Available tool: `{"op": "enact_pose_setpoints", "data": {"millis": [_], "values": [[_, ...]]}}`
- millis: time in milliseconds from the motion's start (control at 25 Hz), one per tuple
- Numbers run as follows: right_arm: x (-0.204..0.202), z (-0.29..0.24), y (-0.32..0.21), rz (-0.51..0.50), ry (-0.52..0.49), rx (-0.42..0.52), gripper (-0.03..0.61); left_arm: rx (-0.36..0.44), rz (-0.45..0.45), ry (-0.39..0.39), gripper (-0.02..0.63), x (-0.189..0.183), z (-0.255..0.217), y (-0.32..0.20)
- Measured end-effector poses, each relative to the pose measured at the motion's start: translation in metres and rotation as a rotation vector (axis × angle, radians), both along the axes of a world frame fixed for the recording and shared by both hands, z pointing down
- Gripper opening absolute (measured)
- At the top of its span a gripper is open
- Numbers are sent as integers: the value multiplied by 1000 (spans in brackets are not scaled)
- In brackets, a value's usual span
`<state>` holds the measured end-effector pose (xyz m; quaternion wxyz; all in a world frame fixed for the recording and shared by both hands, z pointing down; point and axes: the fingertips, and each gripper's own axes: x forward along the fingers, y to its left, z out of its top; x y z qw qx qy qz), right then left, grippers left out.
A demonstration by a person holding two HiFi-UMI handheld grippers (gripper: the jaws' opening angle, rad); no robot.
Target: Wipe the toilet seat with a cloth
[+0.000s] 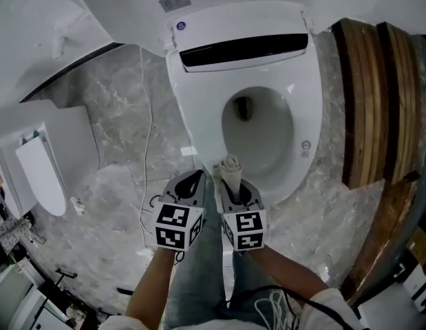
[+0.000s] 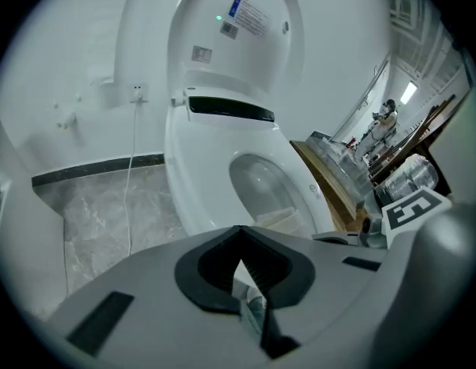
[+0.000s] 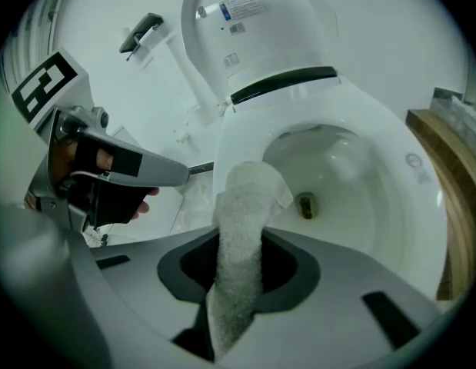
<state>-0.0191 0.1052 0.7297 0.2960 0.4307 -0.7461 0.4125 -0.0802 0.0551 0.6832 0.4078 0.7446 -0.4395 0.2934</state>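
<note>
Stands in front of a white toilet, with the lid (image 2: 238, 37) raised and the toilet seat (image 1: 199, 115) down. Grips a rolled white cloth (image 3: 249, 191) in the right tool (image 3: 238, 267), jaws pressed on its lower part, the free end sticking forward past the tips. Holds this end over the front rim of the seat, on the side nearest to the person. Impossible to tell whether it touches the seat or only hangs just above.

Holds the left tool (image 2: 241, 264) just beside the right one, on its left, jaws closed together and nothing gripped between them. Points both tools forward and down, toward the front of the bowl (image 1: 257, 126). Carries a marker cube (image 1: 177, 225) on top of each tool, as seen in the head view.

Behind the seat, a black strip (image 1: 243, 50) across the white unit below the lid. Under and around the toilet, grey marble floor (image 1: 109, 108), with a thin white cord (image 2: 132, 183) coming down the wall and over the floor at the left of the toilet. At the right of the toilet, dark wooden boards (image 1: 367, 95), close to the side of the seat.
</note>
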Motion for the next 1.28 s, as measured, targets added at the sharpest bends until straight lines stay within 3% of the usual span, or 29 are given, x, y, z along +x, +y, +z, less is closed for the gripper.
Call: {"op": "enact_pose_setpoints", "data": {"millis": [320,680,1040,1280], "values": [[-44,-5,-78,13,-20,28,84,6,-59,-7,12,-51,-8,-58],[-58,-10,-171,167,-56,78,84,19,-30,-2,12,-73,-16,-112],[-45,-13,-223,295,-108,105,84,27,2,20,12,-66,-16,-139],[-5,-10,-239,406,-110,110,84,36,37,31,12,-46,-13,-150]]}}
